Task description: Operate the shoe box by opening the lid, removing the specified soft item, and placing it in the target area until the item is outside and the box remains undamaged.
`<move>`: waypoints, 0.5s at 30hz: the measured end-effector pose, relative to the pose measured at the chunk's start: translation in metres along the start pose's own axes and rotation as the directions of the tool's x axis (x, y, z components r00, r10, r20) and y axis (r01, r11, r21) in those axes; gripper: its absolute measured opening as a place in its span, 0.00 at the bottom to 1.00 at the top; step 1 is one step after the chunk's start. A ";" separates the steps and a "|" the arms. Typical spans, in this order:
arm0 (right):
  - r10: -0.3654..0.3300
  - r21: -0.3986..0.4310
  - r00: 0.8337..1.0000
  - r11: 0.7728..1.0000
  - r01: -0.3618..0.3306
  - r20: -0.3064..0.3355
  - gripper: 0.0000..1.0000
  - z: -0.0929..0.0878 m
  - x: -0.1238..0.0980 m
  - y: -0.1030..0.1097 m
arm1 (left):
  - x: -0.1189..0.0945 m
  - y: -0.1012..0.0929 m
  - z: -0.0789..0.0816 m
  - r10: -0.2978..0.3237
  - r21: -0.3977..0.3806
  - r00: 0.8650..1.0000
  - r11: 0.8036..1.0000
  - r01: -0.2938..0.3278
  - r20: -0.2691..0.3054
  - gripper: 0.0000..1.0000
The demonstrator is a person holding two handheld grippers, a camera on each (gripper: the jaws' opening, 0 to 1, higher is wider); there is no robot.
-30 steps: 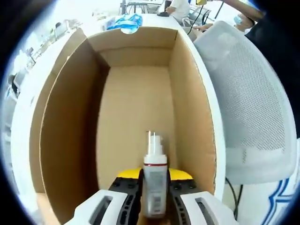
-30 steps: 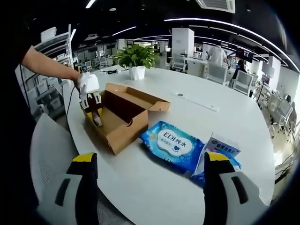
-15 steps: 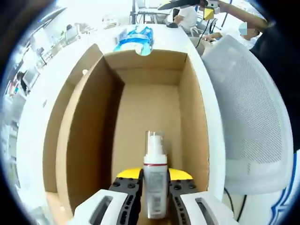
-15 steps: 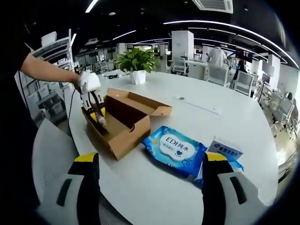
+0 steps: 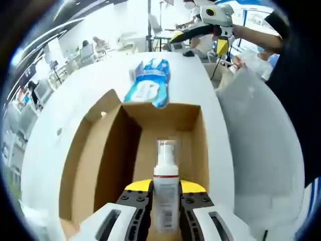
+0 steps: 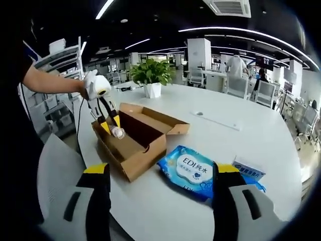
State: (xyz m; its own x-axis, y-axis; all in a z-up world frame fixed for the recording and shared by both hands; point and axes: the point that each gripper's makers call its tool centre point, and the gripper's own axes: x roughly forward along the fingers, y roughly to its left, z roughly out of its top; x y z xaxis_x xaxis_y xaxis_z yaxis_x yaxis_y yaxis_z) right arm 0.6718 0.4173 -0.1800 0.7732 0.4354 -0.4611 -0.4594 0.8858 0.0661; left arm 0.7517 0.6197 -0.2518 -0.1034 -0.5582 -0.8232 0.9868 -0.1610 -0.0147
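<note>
White, rounded tabletop (image 6: 241, 130) is seen in an open-plan office with ceiling strip lights; a potted green plant (image 6: 152, 75) stands at its far side, at 12 o'clock in the right gripper view. An open brown cardboard shoe box (image 6: 131, 140) rests on the table, its lid (image 6: 158, 118) folded back flat toward 3 o'clock of the box in that view. A blue soft pack of wet wipes (image 6: 189, 168) lies just beside the box at 4 o'clock, with a small white-and-blue carton (image 6: 247, 171) next to it at 3 o'clock. A white mesh chair back (image 6: 55, 186) is seen at 8 o'clock.

The left gripper (image 5: 165, 201) is closed on a small white pump bottle with a red band and clear cap (image 5: 165, 188), gripped at the body between the black pads. In the right gripper view the bottle (image 6: 117, 132) is held above the box's near end, apparently clear of the floor. In the left gripper view the wipes pack (image 5: 149, 88) lies beyond the box's far wall (image 5: 160, 115), at 12 o'clock.

The right gripper (image 6: 156, 201) is held with jaws spread wide and nothing between them.
</note>
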 end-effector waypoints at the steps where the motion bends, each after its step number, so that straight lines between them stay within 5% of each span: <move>1: 0.003 0.000 1.000 1.000 -0.003 0.006 0.77 0.002 0.001 0.001 | -0.001 0.000 0.004 0.002 -0.002 1.000 1.000 -0.002 0.017 0.19; 15: 0.077 -0.014 0.995 0.997 -0.076 0.065 0.66 0.022 0.020 0.020 | -0.008 -0.011 0.060 0.018 -0.058 0.975 0.998 -0.005 0.221 0.19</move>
State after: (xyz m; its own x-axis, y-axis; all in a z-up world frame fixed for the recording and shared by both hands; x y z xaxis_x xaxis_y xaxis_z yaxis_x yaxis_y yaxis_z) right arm 0.6876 0.4476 -0.1681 0.7625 0.5115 -0.3962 -0.5227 0.8479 0.0887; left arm 0.7339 0.5771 -0.2106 -0.1104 -0.7273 -0.6774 0.9929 -0.1104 -0.0433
